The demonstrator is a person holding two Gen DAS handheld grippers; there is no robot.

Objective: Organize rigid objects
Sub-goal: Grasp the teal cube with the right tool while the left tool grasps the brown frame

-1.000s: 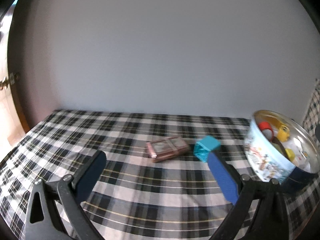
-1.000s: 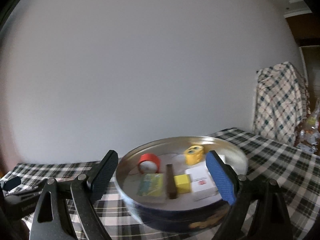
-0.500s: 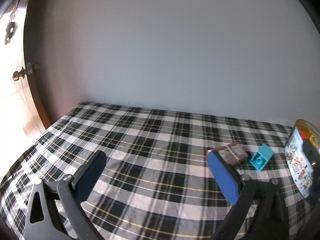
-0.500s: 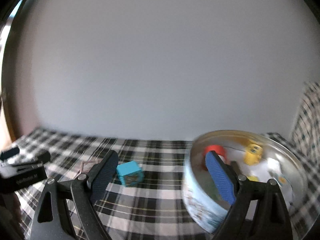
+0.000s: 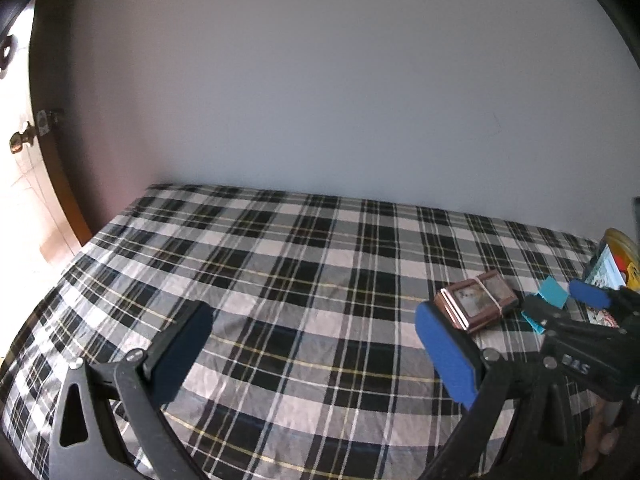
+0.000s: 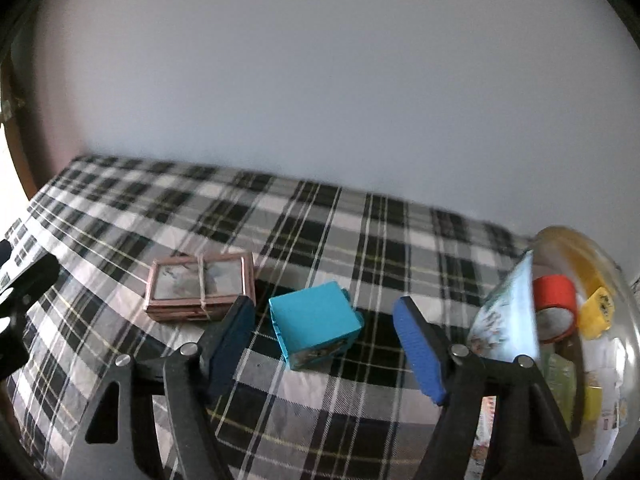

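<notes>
Right gripper (image 6: 324, 344) swung from tin (image 6: 516, 320) to teal box (image 6: 316, 324), both jaws wide, empty

Cloth (image 6: 320, 216) is plaid in black, white and grey with thin yellow lines; box (image 6: 316, 322) is turquoise; card stack (image 6: 200, 284) is pinkish-brown; tin (image 6: 508, 320) has a pale printed side; tape roll (image 6: 554, 294) is red; hand-held gripper pads (image 6: 418, 350) are blue.

A teal box (image 6: 316, 324) is sat flat on the plaid cloth, slightly skewed. Just left of it, a pinkish stack of cards (image 6: 201, 287) is bundled with a band. At right, a round tin (image 6: 508, 320) is packed with red tape and yellow bits.
</notes>
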